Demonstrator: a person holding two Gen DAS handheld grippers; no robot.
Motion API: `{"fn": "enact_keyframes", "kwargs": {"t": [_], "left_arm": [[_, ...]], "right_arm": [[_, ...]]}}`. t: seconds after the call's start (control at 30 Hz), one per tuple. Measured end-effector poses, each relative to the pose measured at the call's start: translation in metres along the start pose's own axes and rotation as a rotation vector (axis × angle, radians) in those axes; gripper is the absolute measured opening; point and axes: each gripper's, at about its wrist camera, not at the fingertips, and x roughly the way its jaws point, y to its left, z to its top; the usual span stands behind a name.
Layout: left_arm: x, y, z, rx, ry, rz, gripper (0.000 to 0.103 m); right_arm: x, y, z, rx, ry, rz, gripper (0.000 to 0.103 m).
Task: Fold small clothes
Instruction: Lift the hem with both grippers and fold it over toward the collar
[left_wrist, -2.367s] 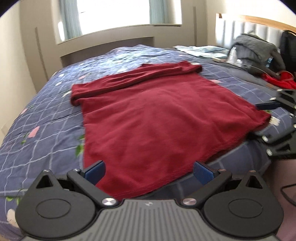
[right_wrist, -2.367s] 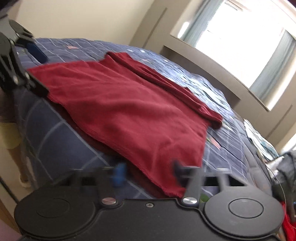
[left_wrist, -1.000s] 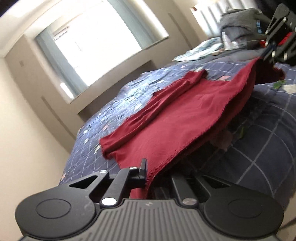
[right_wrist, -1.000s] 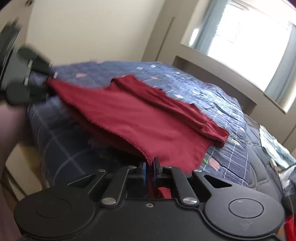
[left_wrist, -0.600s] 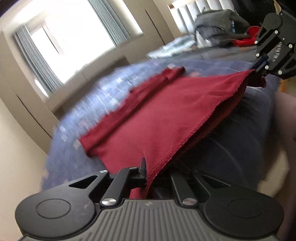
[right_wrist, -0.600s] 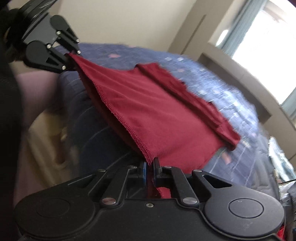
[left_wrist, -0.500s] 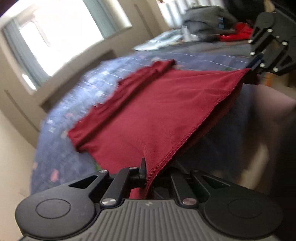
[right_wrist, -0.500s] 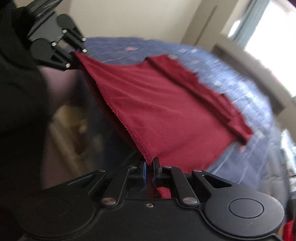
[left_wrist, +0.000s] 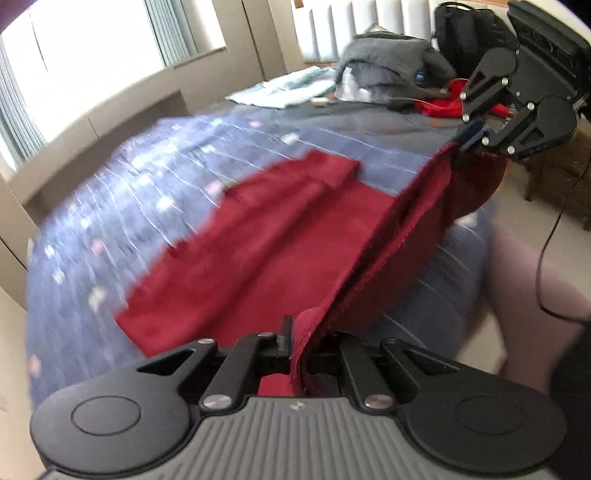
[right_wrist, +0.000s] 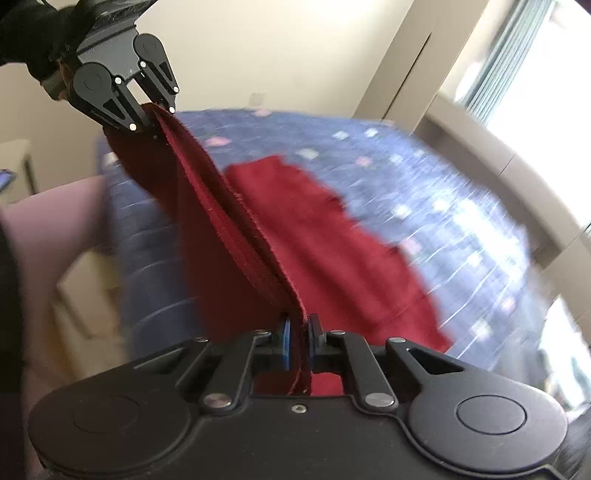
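Note:
A dark red shirt lies partly on the bed, its near hem lifted into the air. My left gripper is shut on one hem corner; it also shows in the right wrist view. My right gripper is shut on the other hem corner; it shows in the left wrist view. The hem is stretched taut between them above the bed edge. The folded sleeves and far part of the shirt rest on the bedspread.
The blue checked bedspread covers the bed. A grey garment, a red item and a black bag sit by the white headboard. A window ledge runs behind the bed. The person's leg stands at the bed edge.
Both grippers have raised the hem higher off the bed, so the shirt's near half hangs steeply. The views have swung and blurred with the motion.

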Motion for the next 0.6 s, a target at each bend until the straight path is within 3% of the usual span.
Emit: {"fn": "enact_keyframes", "kwargs": {"t": [0.17,0.3,0.5,0.6], "left_arm": [[0.038,0.071,0.049,-0.047,-0.006,0.020,0.004],[0.098,0.127,0.071,-0.104,0.054,-0.028,0.005],[0.193,0.193,0.062,-0.192,0.161,-0.102,0.009],[0.227,0.215,0.055,-0.237,0.189,-0.139,0.013]], "right_arm": [[0.058,-0.071,0.032,-0.011,-0.007,-0.080,0.011],[0.128,-0.126,0.040,0.051,0.055,-0.054,0.011],[0.225,-0.179,0.034,0.098,0.142,0.005,0.012],[0.256,-0.182,0.033,0.121,0.161,0.019,0.012]]}}
